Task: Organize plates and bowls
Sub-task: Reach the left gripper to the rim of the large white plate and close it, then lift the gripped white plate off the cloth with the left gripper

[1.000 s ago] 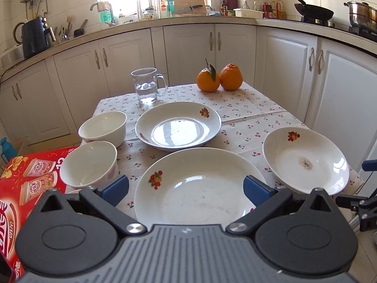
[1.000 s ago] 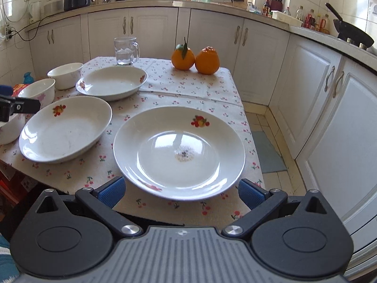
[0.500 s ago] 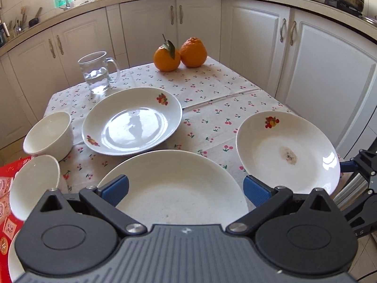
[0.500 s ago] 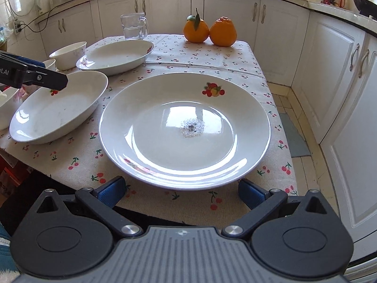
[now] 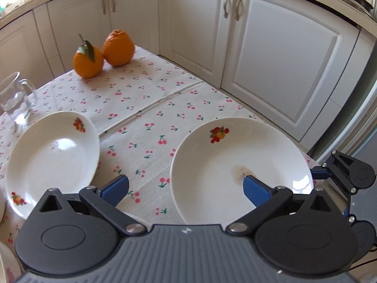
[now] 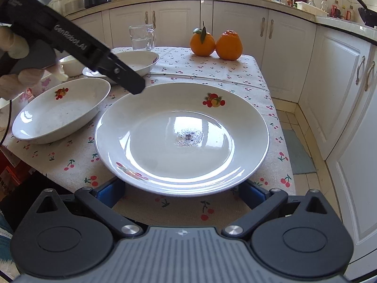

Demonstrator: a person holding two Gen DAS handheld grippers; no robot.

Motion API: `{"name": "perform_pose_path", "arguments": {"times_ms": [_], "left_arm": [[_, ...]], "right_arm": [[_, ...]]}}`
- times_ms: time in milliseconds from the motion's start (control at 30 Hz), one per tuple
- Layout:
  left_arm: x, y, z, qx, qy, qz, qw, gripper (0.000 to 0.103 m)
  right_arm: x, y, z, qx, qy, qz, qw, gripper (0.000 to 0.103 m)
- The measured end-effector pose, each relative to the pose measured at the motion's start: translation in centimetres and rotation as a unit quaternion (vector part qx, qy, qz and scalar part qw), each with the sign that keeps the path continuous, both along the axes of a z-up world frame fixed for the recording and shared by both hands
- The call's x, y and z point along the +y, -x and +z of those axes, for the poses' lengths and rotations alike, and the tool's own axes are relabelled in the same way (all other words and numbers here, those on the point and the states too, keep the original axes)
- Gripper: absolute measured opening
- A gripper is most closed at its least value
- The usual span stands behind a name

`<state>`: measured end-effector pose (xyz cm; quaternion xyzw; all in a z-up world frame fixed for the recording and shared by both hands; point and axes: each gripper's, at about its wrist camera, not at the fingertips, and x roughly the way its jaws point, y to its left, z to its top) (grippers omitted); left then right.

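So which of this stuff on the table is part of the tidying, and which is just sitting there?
Part of the job: stained plate, middle plate, far plate, small bowl.

Just sitting there: two oranges, glass mug, cherry tablecloth.

Three plates (image 6: pixel 181 136), two oranges (image 6: pixel 202 43), one glass mug (image 6: pixel 141 37), perhaps one bowl (image 6: pixel 70 64).

Glossy glazed plate (image 6: pixel 181 136) (apparently ceramic) on matt printed tablecloth (image 6: pixel 212 70); clear glass mug (image 6: pixel 141 37); oranges (image 6: pixel 215 42) with pebbled skin.
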<state>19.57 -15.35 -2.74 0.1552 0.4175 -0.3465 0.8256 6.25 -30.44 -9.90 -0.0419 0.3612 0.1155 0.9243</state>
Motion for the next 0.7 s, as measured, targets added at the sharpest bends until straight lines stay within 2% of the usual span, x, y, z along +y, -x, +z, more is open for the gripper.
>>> {"name": "perform_pose_path", "arguments": {"times_ms": [167, 433, 567, 700], "left_arm": [[-2.9, -1.9, -1.8, 0.035, -0.018, -0.052, 0.9978, 0.102], [-4.9, -3.9, -3.6, 0.064, -0.047, -0.092, 0.9926, 0.099], [-5.5, -4.2, -3.9, 0.074, -0.054, -0.110, 0.9897, 0.086], [-5.8, -4.7, -3.9, 0.084, -0.052, -0.118, 0.9880, 0.078]], "right_arm": [[-0.5, 0.4, -0.1, -0.009, -0.002, 0.010, 1.000, 0.103], [-0.7, -0.4, -0.1, -0.005, 0.000, 0.023, 1.000, 0.103], [-0.6, -0.5, -0.1, -0.007, 0.004, 0.027, 1.000, 0.103], [-0.5, -0.4, 0.0, -0.008, 0.009, 0.033, 0.999, 0.102]]}}
